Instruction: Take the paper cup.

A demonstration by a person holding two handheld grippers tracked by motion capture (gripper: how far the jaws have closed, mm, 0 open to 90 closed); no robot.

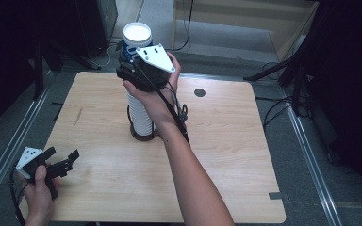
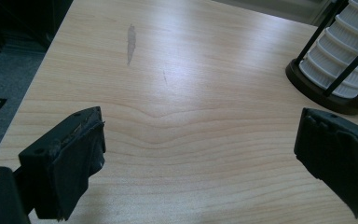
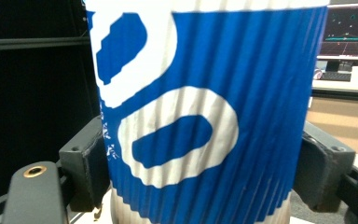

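While left gripper [image 1: 61, 162] idles, right gripper [image 1: 132, 66] clamps blue cup [image 3: 205, 116].

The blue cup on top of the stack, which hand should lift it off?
The right. The right gripper is shut on the blue cup, atop the stack of white cups in the rack. The left gripper waits open over the table's near corner, away from the stack.
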